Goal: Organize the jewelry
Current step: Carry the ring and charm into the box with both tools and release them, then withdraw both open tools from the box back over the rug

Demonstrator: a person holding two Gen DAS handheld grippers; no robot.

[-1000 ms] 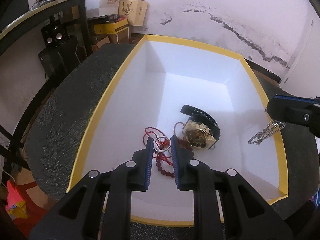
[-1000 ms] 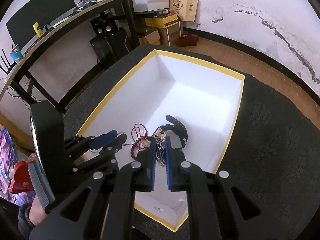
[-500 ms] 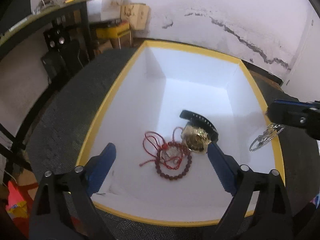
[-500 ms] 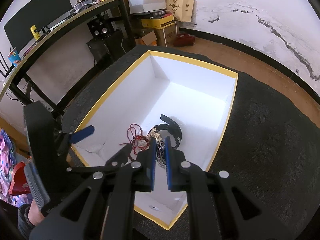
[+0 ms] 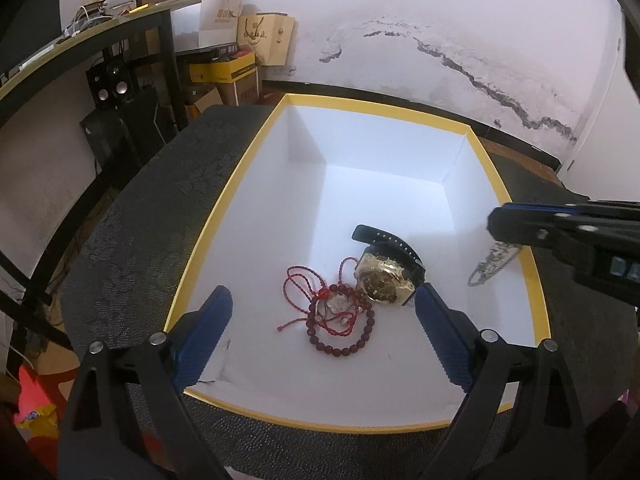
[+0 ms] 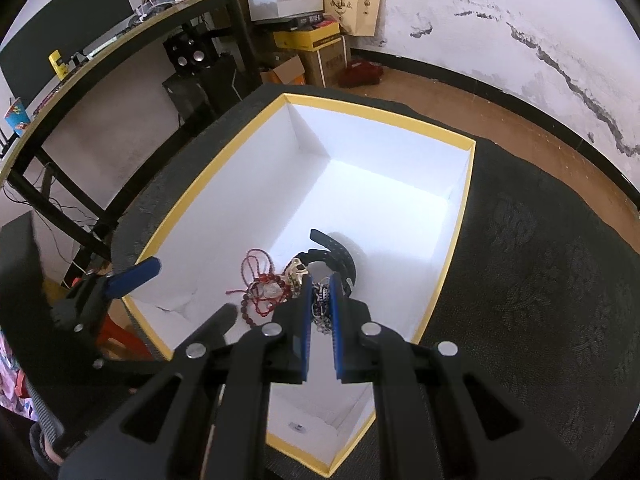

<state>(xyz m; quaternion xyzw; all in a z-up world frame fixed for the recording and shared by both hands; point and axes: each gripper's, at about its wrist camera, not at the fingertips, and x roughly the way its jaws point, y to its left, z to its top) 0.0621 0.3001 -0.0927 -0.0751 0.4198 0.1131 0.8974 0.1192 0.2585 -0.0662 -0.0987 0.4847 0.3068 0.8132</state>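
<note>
Left gripper [image 5: 322, 330] jaws spread wide and empty over the bead bracelet [image 5: 340, 320], limp and light on the box [image 5: 256, 216] floor beside the stiffer, heavier gold watch [image 5: 384, 280]; farther right, right gripper [image 6: 320, 300] jaws pinch a dangling, slithery silver chain [image 5: 490, 266], best gripped bunched.

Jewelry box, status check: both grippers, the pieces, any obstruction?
Left gripper open, jaws just spread, nothing gripped. Right gripper shut on silver chain, hanging over box. Red bead bracelet and gold watch inside. Nothing blocking.
</note>
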